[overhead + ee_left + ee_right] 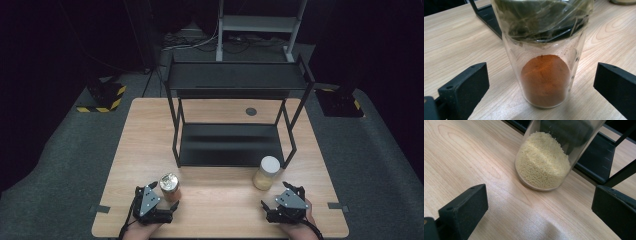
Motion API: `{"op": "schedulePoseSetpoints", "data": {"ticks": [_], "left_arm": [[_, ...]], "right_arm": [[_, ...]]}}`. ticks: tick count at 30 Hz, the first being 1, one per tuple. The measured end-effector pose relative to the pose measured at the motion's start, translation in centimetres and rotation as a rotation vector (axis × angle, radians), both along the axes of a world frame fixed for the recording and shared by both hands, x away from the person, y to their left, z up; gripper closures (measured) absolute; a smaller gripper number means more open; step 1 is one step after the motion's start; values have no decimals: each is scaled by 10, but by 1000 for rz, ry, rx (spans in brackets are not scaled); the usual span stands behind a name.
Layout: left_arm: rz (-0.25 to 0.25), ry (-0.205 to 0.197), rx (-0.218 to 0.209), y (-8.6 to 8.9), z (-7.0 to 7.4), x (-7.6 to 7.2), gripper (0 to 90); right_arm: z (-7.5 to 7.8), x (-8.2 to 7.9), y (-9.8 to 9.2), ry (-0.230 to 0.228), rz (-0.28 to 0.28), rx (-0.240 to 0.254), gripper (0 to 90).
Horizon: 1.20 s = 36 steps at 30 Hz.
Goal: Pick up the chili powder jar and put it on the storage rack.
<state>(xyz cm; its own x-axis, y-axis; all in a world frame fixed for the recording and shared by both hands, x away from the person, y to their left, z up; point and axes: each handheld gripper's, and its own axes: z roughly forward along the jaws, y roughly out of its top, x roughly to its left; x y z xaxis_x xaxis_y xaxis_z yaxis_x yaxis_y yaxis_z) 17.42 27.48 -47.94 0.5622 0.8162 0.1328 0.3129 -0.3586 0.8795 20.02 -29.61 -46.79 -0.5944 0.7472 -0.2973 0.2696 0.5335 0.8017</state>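
A black two-tier metal rack [235, 117] stands on the far half of the wooden table [215, 205], its lower shelf lying flat on the tabletop and its upper shelf carried on thin posts; a small dark round disc [251, 111] is set into the wood behind it. Two jars stand upright on the near half, long axes vertical, well apart from each other. The left one, a clear glass jar of orange-red powder [170, 187], sits just in front of the rack's near-left post and has crinkled plastic film stretched over its mouth; the powder fills only the bottom part. The left gripper [155, 202] is right beside this jar, and in the left gripper view its jaws are spread wide, one to each side of the jar [545, 80], neither touching the glass. The rack's base edge runs behind the jar there. The right one, a clear jar of pale yellow grains [265, 173] with a white lid, stands close to the rack's near-right post. The right gripper [282, 202] is a little short of it — its jaws also spread apart, with bare wood between them and the jar [542, 162] ahead, which looks tilted in the right gripper view though it stands straight in the high view. The rack's lower shelf and a post lie just behind this jar. A hand [295, 227] at the table's near edge holds the right gripper.
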Motion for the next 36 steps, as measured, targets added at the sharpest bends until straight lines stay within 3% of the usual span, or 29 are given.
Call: {"op": "schedulePoseSetpoints", "data": {"ticks": [3,12,28,36], "left_arm": [[5,6,36,-6,3,1,5],[3,-10,63,-11,2,-2,6],[10,12,27,-6,3,0,11],[7,0,5,-2,2,-2,4]], "right_arm": [[-1,-1,-2,-5,-2,10,0],[-1,-1,-5,-2,4,26,0],[0,1,-5,9,-5,32,0],[0,2,-7,9,-11,45,0]]}}
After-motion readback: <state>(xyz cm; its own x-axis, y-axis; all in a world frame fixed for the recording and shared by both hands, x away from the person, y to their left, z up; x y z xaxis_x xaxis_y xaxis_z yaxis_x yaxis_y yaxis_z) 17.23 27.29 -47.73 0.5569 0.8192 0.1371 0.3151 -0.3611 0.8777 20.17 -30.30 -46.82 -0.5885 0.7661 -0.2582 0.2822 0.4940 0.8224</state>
